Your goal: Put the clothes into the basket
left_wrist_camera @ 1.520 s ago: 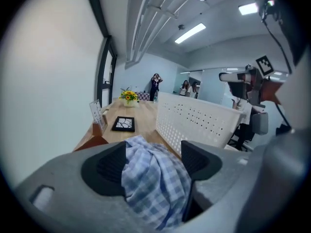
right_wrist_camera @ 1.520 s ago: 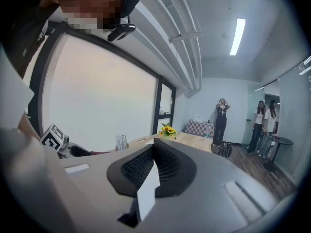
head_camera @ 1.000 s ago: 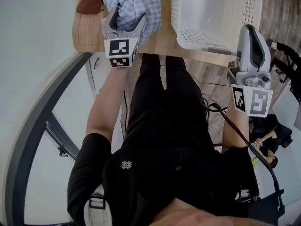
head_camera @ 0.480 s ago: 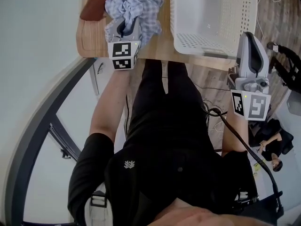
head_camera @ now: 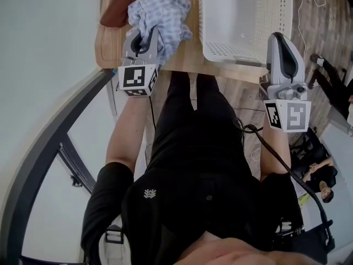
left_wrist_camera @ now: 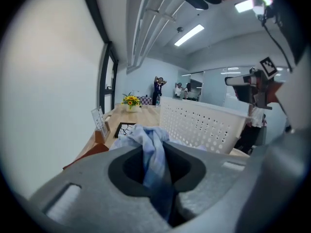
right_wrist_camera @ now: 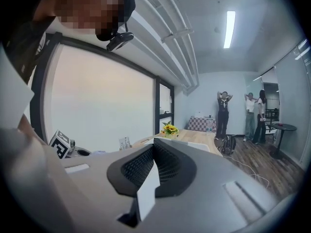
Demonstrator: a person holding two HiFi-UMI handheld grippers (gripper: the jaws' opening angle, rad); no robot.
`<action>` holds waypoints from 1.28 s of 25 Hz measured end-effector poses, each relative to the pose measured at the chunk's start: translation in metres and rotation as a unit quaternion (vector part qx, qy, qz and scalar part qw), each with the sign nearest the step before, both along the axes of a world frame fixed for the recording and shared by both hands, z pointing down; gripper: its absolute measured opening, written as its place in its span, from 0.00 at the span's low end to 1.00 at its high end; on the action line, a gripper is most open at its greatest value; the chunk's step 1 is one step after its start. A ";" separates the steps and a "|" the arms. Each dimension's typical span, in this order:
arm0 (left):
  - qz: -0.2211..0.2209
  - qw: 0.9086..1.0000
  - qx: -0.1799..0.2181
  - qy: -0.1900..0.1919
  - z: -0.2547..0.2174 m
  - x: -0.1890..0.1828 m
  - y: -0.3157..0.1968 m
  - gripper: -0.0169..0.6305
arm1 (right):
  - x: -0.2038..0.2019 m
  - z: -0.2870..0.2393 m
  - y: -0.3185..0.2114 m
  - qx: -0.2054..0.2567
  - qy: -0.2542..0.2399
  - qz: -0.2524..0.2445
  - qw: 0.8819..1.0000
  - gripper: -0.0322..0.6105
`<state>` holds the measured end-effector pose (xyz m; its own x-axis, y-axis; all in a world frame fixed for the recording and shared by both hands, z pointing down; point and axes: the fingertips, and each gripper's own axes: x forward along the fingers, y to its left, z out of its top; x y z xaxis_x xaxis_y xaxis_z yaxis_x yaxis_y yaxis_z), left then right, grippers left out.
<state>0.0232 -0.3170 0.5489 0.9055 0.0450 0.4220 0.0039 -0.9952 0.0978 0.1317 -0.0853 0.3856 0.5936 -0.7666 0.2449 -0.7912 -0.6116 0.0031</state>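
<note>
A crumpled blue checked shirt (head_camera: 162, 12) lies on the wooden table (head_camera: 185, 59), left of the white perforated basket (head_camera: 231, 57). My left gripper (head_camera: 146, 36) reaches into the shirt's near edge. In the left gripper view a fold of the shirt (left_wrist_camera: 153, 147) runs down between the jaws of the left gripper (left_wrist_camera: 156, 166), which are closing and pinch it. The basket (left_wrist_camera: 204, 127) stands just right of it there. My right gripper (head_camera: 279, 37) hovers by the basket's near right corner. The jaws of the right gripper (right_wrist_camera: 153, 149) stand together with nothing in them.
A dark brown item (head_camera: 115, 16) lies on the table left of the shirt. A vase of yellow flowers (left_wrist_camera: 130, 101) and a small sign holder (left_wrist_camera: 98, 121) stand farther along the table. A black cable (head_camera: 276, 153) trails from the right gripper. People stand in the background (right_wrist_camera: 223, 113).
The left gripper's jaws have come together onto the shirt's near fold. The right gripper has drifted a little left, toward the basket's corner.
</note>
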 end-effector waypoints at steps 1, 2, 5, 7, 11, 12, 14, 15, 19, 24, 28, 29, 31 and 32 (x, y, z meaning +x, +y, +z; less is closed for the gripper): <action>0.000 1.000 -0.001 0.004 -0.003 0.000 0.000 0.12 | 0.000 0.001 -0.003 0.002 -0.002 -0.003 1.000 0.05; 0.000 1.000 -0.003 0.007 -0.005 0.001 -0.001 0.12 | 0.001 0.003 -0.007 0.003 -0.004 -0.006 1.000 0.05; -0.005 1.000 -0.016 0.014 -0.010 0.008 -0.009 0.12 | 0.009 0.008 -0.021 -0.001 -0.002 -0.011 1.000 0.05; -0.008 1.000 -0.020 0.022 -0.015 0.018 -0.016 0.12 | 0.019 0.009 -0.030 -0.003 0.003 -0.011 1.000 0.05; 0.004 0.999 -0.010 0.046 -0.029 0.048 -0.029 0.12 | 0.041 0.003 -0.040 0.003 0.025 -0.002 1.000 0.05; 0.005 0.999 -0.011 0.050 -0.031 0.053 -0.031 0.12 | 0.044 0.003 -0.042 0.003 0.029 -0.002 1.000 0.05; 0.000 0.998 -0.017 0.054 -0.031 0.059 -0.035 0.12 | 0.048 0.004 -0.045 0.003 0.032 -0.005 0.999 0.05; -0.004 0.998 -0.020 0.056 -0.032 0.060 -0.035 0.12 | 0.049 0.004 -0.045 0.004 0.032 -0.008 0.999 0.05; -0.007 0.998 -0.029 0.061 -0.042 0.058 -0.030 0.12 | 0.047 0.006 -0.044 0.001 0.040 -0.015 0.999 0.05; -0.008 0.997 -0.038 0.062 -0.057 0.063 -0.038 0.12 | 0.050 0.006 -0.047 0.005 0.044 -0.017 0.999 0.05; -0.001 0.996 -0.024 0.081 -0.088 0.077 -0.045 0.12 | 0.055 -0.011 -0.053 0.022 0.053 -0.017 0.998 0.05; 0.000 0.996 -0.022 0.085 -0.096 0.079 -0.047 0.12 | 0.055 -0.015 -0.054 0.025 0.055 -0.017 0.998 0.05; 0.000 0.996 -0.019 0.092 -0.105 0.085 -0.050 0.12 | 0.057 -0.016 -0.057 0.028 0.059 -0.019 0.998 0.05; 0.001 0.995 -0.018 0.096 -0.107 0.089 -0.052 0.12 | 0.059 -0.015 -0.059 0.028 0.061 -0.020 0.998 0.05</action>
<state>0.1118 -0.3690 0.4416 0.9690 0.0588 0.2399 0.0277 -0.9910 0.1311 0.1910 -0.1445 0.3708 0.5852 -0.8006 0.1288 -0.8106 -0.5819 0.0665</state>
